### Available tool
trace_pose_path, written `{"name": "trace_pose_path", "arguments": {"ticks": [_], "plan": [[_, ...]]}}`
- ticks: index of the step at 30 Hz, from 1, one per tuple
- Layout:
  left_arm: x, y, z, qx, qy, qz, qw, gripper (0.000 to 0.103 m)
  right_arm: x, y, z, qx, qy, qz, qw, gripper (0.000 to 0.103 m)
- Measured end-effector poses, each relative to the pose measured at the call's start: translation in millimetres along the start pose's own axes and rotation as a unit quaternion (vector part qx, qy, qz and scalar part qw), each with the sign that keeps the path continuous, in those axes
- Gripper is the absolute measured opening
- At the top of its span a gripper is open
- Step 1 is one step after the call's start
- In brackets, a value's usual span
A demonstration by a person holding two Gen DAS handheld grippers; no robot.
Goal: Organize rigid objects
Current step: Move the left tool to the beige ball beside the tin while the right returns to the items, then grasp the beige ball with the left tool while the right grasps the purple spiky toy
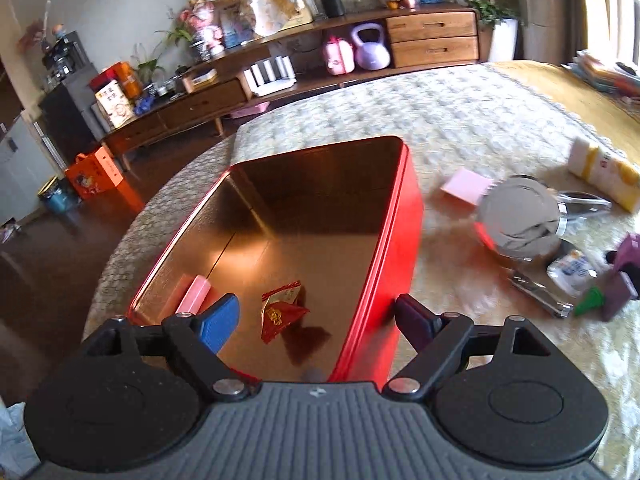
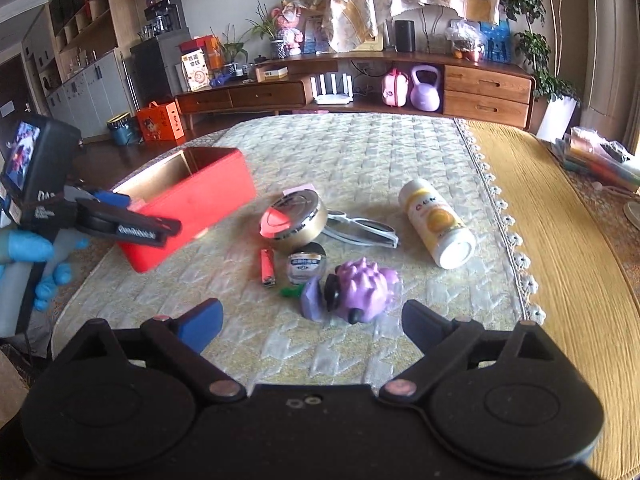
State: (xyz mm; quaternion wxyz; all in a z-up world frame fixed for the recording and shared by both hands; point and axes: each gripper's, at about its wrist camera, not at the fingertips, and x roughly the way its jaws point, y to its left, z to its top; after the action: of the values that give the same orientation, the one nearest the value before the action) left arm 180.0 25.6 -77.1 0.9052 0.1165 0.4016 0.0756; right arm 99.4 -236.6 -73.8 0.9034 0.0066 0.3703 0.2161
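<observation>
Inside red box (image 1: 304, 216), pink case (image 1: 195, 300) and red packet (image 1: 280, 314) already stowed; bottle (image 2: 438, 224), tin (image 2: 292, 220), glasses (image 2: 360, 230), toy (image 2: 360, 290) remain at 12 o'clock. Both tongs (image 1: 316, 316) (image 2: 312, 320) spread open, empty.

Red tin (image 1: 400, 236) — gold inside; purple spiky toy (image 2: 366, 290); white-and-yellow bottle (image 2: 438, 222).

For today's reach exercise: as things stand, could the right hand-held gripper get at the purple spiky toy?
Probably yes. The right hand-held gripper is open, and the purple spiky toy lies just ahead between its fingers, with nothing in between; a small jar sits close by.
</observation>
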Motion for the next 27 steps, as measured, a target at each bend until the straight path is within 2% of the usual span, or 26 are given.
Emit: {"name": "trace_pose_path", "arguments": {"ticks": [6,10,13,17,20,23,27], "plan": [[23.4,42.7,6.9,-0.050,0.024,0.026,0.9981,0.086,8.8,-2.0,-1.4,0.004,0.010,0.001,1.000,0.096],[32.5,57.5,10.2,-0.057,0.028,0.039,0.9972,0.086,13.4,-4.3,-0.7,0.008,0.014,0.000,1.000,0.096],[35.6,62.3,8.4,-0.056,0.028,0.032,0.9975,0.086,16.9,-6.7,-1.4,0.012,0.019,-0.001,1.000,0.096],[30.6,52.7,5.2,-0.042,0.011,0.023,0.9988,0.086,22.2,-8.9,-1.4,0.012,0.026,-0.003,1.000,0.096],[18.9,41.6,1.7,-0.035,-0.014,-0.004,0.9993,0.086,28.0,-12.6,-0.2,0.015,0.030,-0.003,0.999,0.096],[11.8,22.4,-3.3,-0.008,-0.036,-0.029,0.9989,0.086,34.1,-13.5,1.8,0.011,0.034,-0.003,0.999,0.095],[15.6,0.2,-6.0,0.020,-0.053,-0.033,0.9979,0.086,44.5,-14.9,5.5,0.008,0.038,-0.006,0.999,0.093]]}}
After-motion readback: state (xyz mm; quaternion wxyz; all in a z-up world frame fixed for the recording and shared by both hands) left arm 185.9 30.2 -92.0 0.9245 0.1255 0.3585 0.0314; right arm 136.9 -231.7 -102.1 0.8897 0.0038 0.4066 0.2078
